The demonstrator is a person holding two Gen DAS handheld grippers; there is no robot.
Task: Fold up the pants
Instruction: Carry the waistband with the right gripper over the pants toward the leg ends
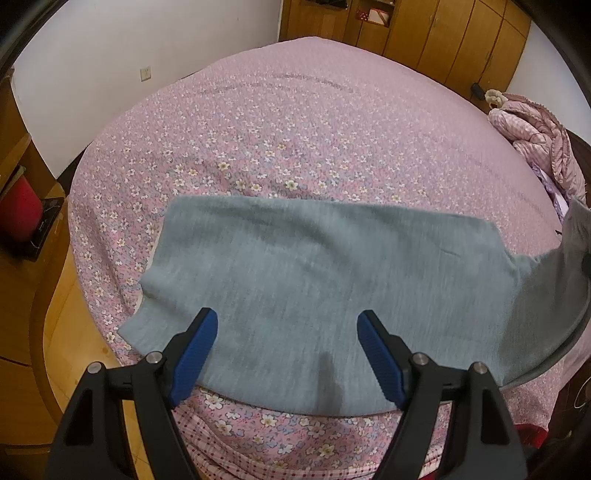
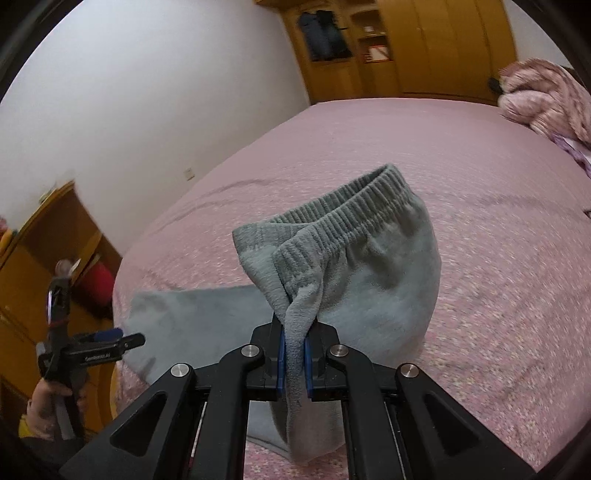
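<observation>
Grey-green fleece pants (image 1: pixel 314 273) lie flat across the near part of the bed, legs running left to right. My left gripper (image 1: pixel 286 341) is open and empty, hovering above the pants near the bed's front edge; it also shows at the left of the right wrist view (image 2: pixel 118 338). My right gripper (image 2: pixel 294 354) is shut on the pants (image 2: pixel 354 280) at the waist end and holds that end lifted off the bed, the ribbed elastic waistband (image 2: pixel 354 205) standing up. The lifted part shows at the right edge of the left wrist view (image 1: pixel 569 254).
The bed (image 1: pixel 295 122) has a pink flowered sheet. A pink quilted jacket (image 1: pixel 535 140) lies at the far right. Wooden wardrobes (image 1: pixel 443 33) stand behind the bed. A white wall (image 2: pixel 147 92), a wooden shelf and a red item (image 1: pixel 18 210) are at the left.
</observation>
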